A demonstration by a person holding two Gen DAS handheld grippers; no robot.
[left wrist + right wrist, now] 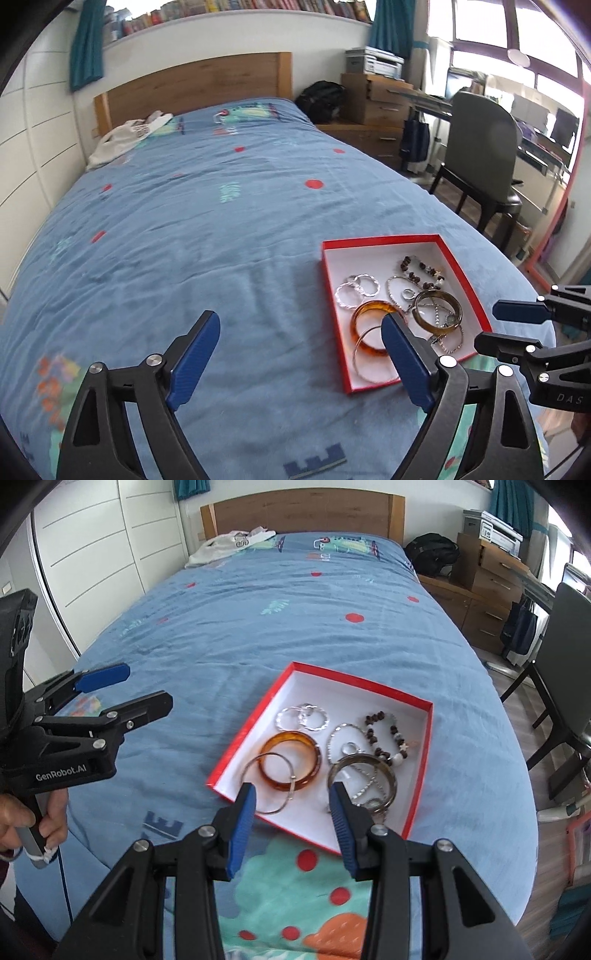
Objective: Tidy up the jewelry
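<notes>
- Left gripper [301, 354]: black frame, blue ribbed pads, jaws spread wide and holding nothing; it hangs over the blue bedspread [184, 221] with its right finger just in front of the box's near left corner. In the right wrist view it shows at the left edge [136, 690], held by a hand [26, 819].
- Right gripper [291, 816]: same build, jaws parted and empty, poised above the near edge of the box. In the left wrist view it enters from the right [506, 325].
- Red jewelry box [421, 775]: shallow, red rim, white inside, lying open on the bedspread with all the jewelry in it.
- Amber bangle [290, 760]: translucent orange-brown, flat on the box floor, with a thin silver hoop [258, 775] overlapping its near side.
- Brown-grey bangle [364, 775]: right of the amber one, lying over a tangle of thin silver chains and bracelets.
- Twisted silver rings [303, 716]: a small overlapping cluster towards the far side of the box.
- Beaded bracelet [384, 738]: dark brown and pale beads, in the far right part of the box.
- Surroundings: wooden headboard [303, 513], white cloth [221, 546] at the head of the bed, dark chair [480, 147], wooden drawers [376, 103].
</notes>
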